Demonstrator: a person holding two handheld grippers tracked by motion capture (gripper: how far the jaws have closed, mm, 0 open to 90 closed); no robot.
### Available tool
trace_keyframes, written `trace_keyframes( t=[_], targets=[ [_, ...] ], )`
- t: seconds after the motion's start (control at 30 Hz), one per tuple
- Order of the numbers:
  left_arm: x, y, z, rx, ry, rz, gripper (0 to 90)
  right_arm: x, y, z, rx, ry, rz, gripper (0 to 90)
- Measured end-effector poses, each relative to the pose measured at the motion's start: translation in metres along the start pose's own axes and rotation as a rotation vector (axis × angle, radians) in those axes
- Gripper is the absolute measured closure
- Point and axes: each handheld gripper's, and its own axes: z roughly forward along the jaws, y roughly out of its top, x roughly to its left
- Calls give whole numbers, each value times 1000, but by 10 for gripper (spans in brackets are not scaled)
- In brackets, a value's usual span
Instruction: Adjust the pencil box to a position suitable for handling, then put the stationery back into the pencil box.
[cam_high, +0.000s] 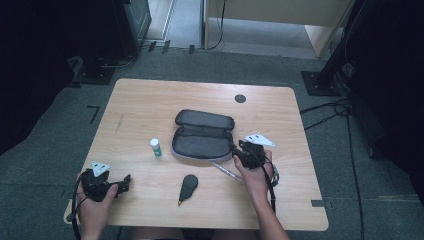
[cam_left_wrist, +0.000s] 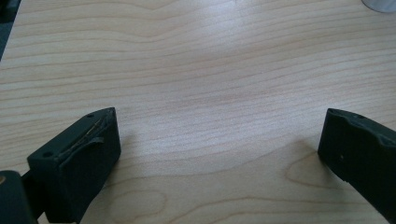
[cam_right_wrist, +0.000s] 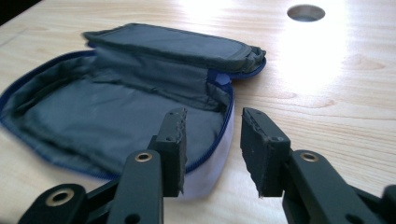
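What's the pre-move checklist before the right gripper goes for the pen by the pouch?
1. Pouch unzipped, lid folded back, inside looks empty: ok.
2. Right gripper jaws partly apart, nothing between them: ok.
3. Pen lies on the table near the pouch's front edge, partly under the right hand; a free grip point: cannot tell.
4. Right gripper aimed at the pen: not ok, it points at the pouch's end wall.
5. Left gripper open and empty over bare wood, away from the pouch: ok.
6. Glue stick and dark teardrop-shaped tool clear of the path: ok.
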Motion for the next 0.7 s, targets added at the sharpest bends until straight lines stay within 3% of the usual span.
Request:
trace_keyframes(
  t=[0.13, 0.27, 0.3, 0.4, 0.5, 0.7],
  targets=[
    [0, 0, 0, 0, 0, 1, 0, -3, -10, -16, 26, 131, -48, 579],
    [0, 0, 0, 0, 0, 0, 0, -4, -23, -23, 37, 226, -96, 583],
    [0, 0, 0, 0, 0, 0, 0, -5, -29, -24, 36, 242, -134, 582],
    [0, 0, 0, 0, 0, 0, 0, -6, -39, -26, 48, 252, -207, 581],
    [0, 0, 0, 0, 0, 1, 0, -10, -46, -27, 68, 261, -219, 593],
    [0, 0, 0, -1, 0, -1, 0, -21, -60, -27, 115, 291, -187, 601]
  ],
)
